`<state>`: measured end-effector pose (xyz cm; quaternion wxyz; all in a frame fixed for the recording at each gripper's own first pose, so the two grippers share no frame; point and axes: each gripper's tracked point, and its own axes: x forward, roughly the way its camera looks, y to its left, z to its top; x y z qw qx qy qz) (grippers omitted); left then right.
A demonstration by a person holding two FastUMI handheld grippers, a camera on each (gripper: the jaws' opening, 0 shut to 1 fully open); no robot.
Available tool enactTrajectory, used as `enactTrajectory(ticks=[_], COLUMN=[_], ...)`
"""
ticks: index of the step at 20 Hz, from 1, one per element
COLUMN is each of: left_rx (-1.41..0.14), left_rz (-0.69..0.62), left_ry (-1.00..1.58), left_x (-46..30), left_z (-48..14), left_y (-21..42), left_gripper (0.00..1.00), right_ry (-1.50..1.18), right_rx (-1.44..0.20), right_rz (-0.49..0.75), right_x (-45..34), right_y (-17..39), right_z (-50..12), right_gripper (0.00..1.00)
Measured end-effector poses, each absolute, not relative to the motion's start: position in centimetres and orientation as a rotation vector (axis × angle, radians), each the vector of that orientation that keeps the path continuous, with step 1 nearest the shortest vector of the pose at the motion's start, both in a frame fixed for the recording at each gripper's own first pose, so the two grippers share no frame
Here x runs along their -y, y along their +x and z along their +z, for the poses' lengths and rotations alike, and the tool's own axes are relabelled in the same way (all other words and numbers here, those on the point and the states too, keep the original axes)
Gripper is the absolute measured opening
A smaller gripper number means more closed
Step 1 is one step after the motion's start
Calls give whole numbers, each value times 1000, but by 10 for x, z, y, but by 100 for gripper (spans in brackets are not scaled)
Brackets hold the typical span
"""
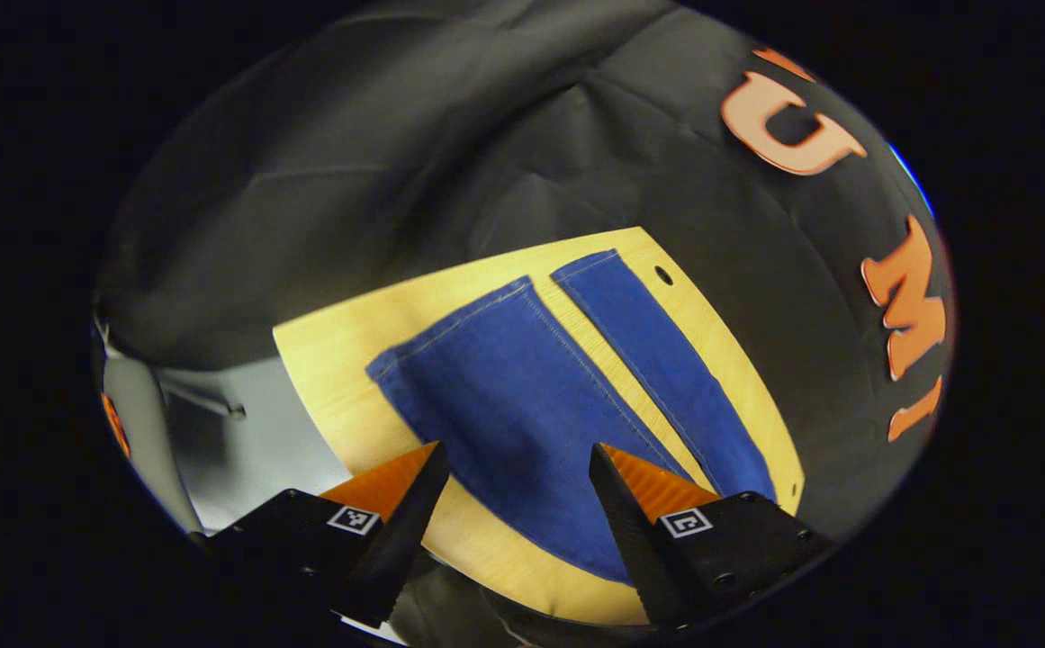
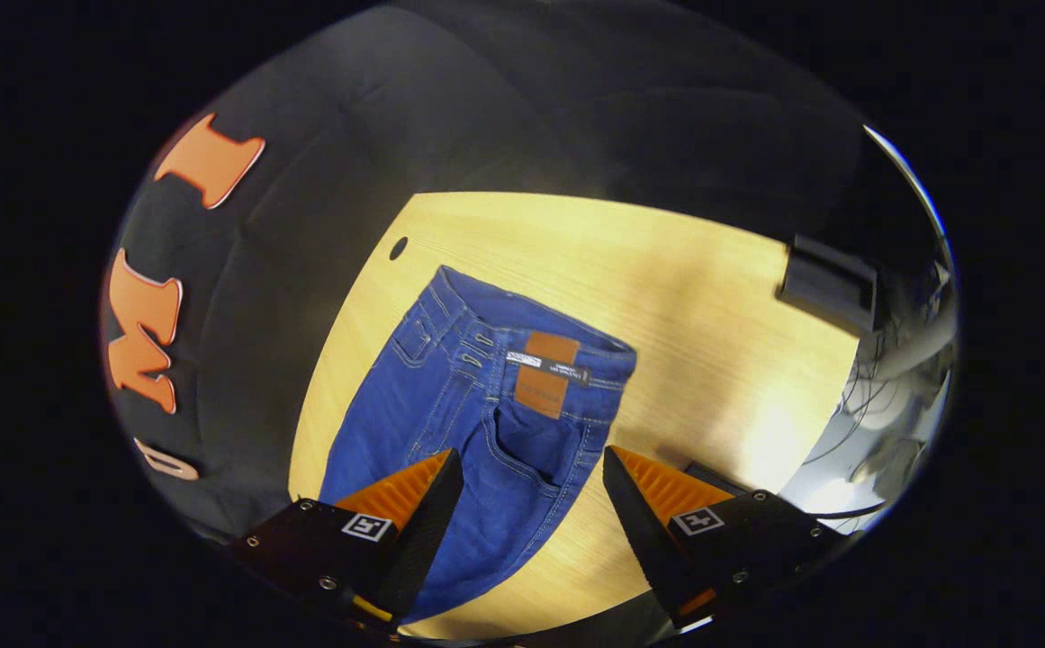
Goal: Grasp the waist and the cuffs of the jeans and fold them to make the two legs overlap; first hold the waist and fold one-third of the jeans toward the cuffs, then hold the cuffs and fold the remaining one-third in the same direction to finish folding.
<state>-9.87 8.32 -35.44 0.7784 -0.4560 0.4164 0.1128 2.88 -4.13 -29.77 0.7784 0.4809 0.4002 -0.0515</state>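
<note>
Left gripper view: one pair of blue denim jeans (image 1: pixel 522 405) lies flat on a light yellow wooden table (image 1: pixel 342 360). Two legs run away from the camera, side by side with a narrow strip of bare wood between them, and two cuffs (image 1: pixel 522 301) end near the far edge of the tabletop. One small dark round hole (image 1: pixel 663 274) sits in the wood just beside the far cuff. The left gripper (image 1: pixel 518 477) hangs above the legs with its two fingers spread wide, holding nothing

Right gripper view: the same jeans (image 2: pixel 450 405) seen from the other end, with the waist (image 2: pixel 531 328) farthest from the camera and one brown rectangular leather patch (image 2: pixel 547 373) on the waistband. One dark hole (image 2: pixel 399 247) lies near the waist. One black box-shaped object (image 2: pixel 828 281) stands at the table's far right edge. The right gripper (image 2: pixel 533 490) hovers over the seat of the jeans, its two fingers wide apart and empty
</note>
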Motion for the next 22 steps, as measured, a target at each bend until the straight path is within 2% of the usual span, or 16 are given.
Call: enactTrajectory(ticks=[7, 11, 13, 14, 17, 18, 19, 22], left_rx=[-895, -830, -790, -787, -768, -773, -783, -795], left_rz=[377, 359, 350, 342, 311, 306, 299, 300], left_ry=[-1248, -1315, -1346, -1349, -1372, -1381, -1389, -1356], left_x=[-117, -131, -140, -141, -140, -136, -133, -131], left_z=[-382, -395, -397, -402, -407, -412, -416, -422], left_y=[-108, -78, -65, -63, -47, -45, -41, -43], left_gripper=[97, 96, 89, 89, 65, 61, 43, 5], right_ry=[1137, 1150, 1179, 1196, 1253, 1269, 1287, 1327], right_rx=[-920, -925, -919, -914, -892, -888, -881, -861], right_rz=[-89, -90, -86, -84, -81, -73, -67, -58], right_x=[26, 28, 28, 27, 28, 27, 27, 31], right_y=[29, 31, 35, 37, 42, 44, 45, 45], right_z=[-313, -318, -318, -318, -316, -317, -316, -317], right_gripper=[97, 97, 97, 97, 97, 96, 96, 94])
